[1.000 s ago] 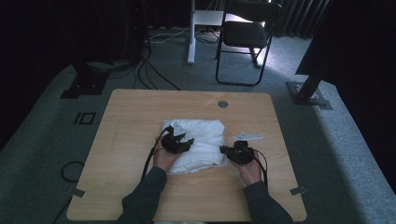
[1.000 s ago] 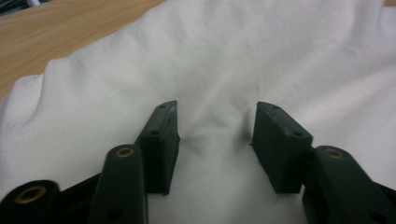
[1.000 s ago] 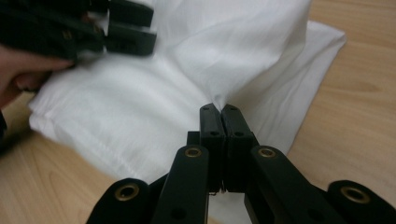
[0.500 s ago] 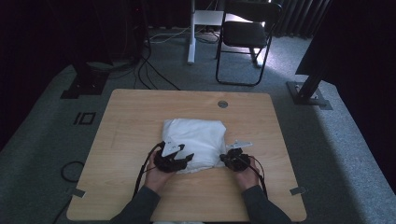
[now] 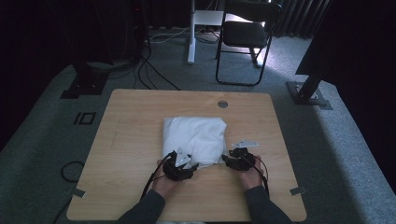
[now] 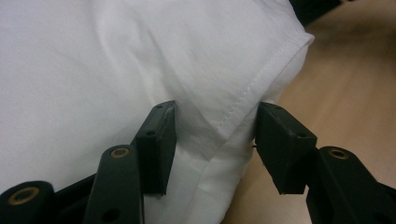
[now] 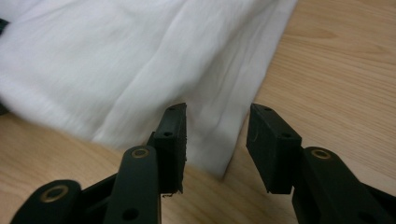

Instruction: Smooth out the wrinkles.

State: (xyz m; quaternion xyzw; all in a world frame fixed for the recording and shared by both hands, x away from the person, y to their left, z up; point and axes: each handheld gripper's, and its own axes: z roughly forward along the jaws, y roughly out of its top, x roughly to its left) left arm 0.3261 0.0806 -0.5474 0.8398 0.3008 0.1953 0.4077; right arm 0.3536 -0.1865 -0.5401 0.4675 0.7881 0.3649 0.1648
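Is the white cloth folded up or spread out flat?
Folded. The white cloth sits as a thick, compact square on the table, and the left gripper view shows a stitched hem doubled over layers at its corner.

The white cloth [image 6: 116, 60] runs off the left gripper view's top and left edges

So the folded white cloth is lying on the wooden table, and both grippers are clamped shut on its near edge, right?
Not quite. The white cloth does lie folded on the table, but neither gripper is clamped: each gripper view shows the left gripper and right gripper with open jaws astride the near edge.
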